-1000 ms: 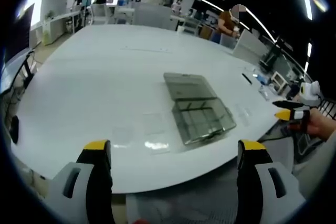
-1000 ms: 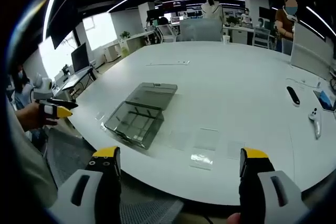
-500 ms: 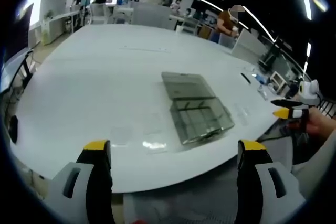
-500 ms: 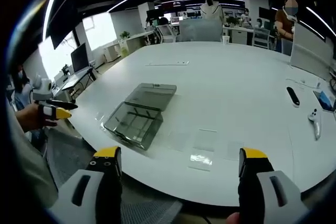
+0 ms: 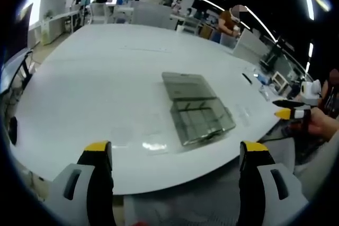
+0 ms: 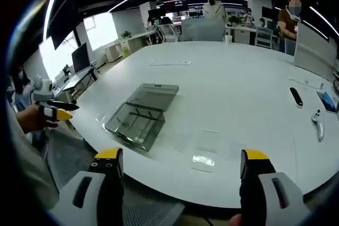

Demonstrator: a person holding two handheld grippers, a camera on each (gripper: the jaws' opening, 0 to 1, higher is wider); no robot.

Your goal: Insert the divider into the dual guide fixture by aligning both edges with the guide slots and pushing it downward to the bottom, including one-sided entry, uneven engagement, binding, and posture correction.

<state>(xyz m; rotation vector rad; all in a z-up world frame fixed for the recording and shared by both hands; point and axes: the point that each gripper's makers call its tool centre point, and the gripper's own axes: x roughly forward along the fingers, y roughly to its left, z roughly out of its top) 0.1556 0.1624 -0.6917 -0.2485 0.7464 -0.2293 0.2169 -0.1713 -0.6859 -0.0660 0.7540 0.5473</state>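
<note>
Both claws are held wide open and empty off the near edge of the white counter (image 5: 79, 78), the left claw (image 5: 175, 154) and the right claw (image 6: 177, 160) each with yellow-tipped jaws spread well apart. The fixture (image 5: 197, 110), a smoky clear box with its lid laid open beyond it and ribs visible inside, sits near the counter edge; clear flat pieces lie just beside it, and the one judged to be the divider (image 6: 204, 141) rests flat on the counter, apart from the fixture (image 6: 139, 117). The step in hand is judged to be the reach and pick-up, nothing being gripped yet. It is best done by taking the divider by one edge, so that both side edges are left free for the slots, and by lowering it level; a one-sided entry would likely bind, and should be corrected by backing off and squaring before it is pushed down. In the right gripper view a dark remote (image 6: 295, 96) and a white controller (image 6: 318, 117) are seen on the far side of the counter (image 6: 222, 72). In the left gripper view the clear pieces (image 5: 153, 130) are barely made out against the counter.
</note>
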